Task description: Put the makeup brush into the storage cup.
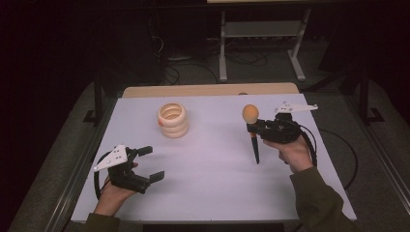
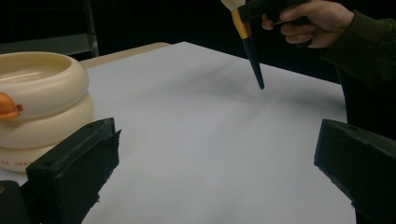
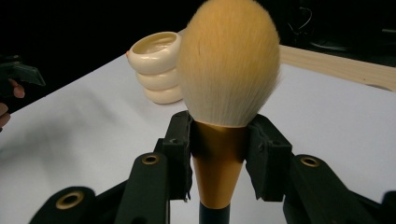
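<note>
A: OK, right gripper (image 1: 255, 128) status?

B: Clamped on makeup brush (image 3: 227, 79), pads pinching the gold ferrule just under the bristles. Brush upright, fluffy head above the jaws, dark pointed handle hanging below, tip just off the white table (image 1: 208, 164).

A: And left gripper (image 1: 151, 164)?

B: Spread wide, nothing between the jaws. Resting low near the table's near-left edge, well apart from the brush.

A: Anything else nearby?

B: Cream ringed holder (image 1: 172, 120), ahead of the left gripper, between both, nearer the left. Untouched.
</note>
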`<state>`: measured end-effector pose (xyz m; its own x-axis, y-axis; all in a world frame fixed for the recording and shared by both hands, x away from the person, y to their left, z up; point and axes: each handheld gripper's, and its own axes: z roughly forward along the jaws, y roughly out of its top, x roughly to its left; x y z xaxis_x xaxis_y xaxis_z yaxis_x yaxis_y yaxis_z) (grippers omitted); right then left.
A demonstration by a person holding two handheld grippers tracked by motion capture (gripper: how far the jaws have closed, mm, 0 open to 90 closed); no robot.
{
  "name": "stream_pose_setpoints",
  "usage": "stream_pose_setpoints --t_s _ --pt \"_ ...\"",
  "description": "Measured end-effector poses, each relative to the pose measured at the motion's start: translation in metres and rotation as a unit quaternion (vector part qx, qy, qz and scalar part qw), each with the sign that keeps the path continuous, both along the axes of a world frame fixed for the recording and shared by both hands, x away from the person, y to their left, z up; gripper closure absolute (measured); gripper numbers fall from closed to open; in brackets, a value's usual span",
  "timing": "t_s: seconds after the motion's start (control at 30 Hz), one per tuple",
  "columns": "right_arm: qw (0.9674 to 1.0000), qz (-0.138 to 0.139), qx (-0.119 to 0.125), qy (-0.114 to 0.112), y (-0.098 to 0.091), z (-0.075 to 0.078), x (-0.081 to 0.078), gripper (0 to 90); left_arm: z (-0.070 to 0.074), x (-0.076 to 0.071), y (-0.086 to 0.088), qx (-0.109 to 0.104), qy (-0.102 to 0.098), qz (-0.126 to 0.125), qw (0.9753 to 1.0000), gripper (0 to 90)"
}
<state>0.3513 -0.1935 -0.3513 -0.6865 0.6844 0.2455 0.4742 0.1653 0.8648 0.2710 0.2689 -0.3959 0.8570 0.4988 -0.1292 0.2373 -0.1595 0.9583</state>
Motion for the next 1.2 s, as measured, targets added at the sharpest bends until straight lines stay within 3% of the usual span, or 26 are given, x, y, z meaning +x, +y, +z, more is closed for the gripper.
stream_pose_setpoints --t_s 0.5,0.93,1.2 --pt "0.9993 0.012 0.027 -0.022 0.007 0.008 -0.003 62.5 0.015 0.016 -0.022 -0.003 -0.010 -0.023 0.9997 0.0" --pt "0.9982 0.033 0.033 -0.038 0.021 0.013 -0.007 62.5 0.026 0.033 -0.052 0.000 -0.024 -0.041 0.9988 0.0" --pt "0.9977 0.039 0.037 -0.042 0.028 0.013 -0.011 62.5 0.027 0.040 -0.071 -0.011 -0.031 -0.057 0.9978 0.0"
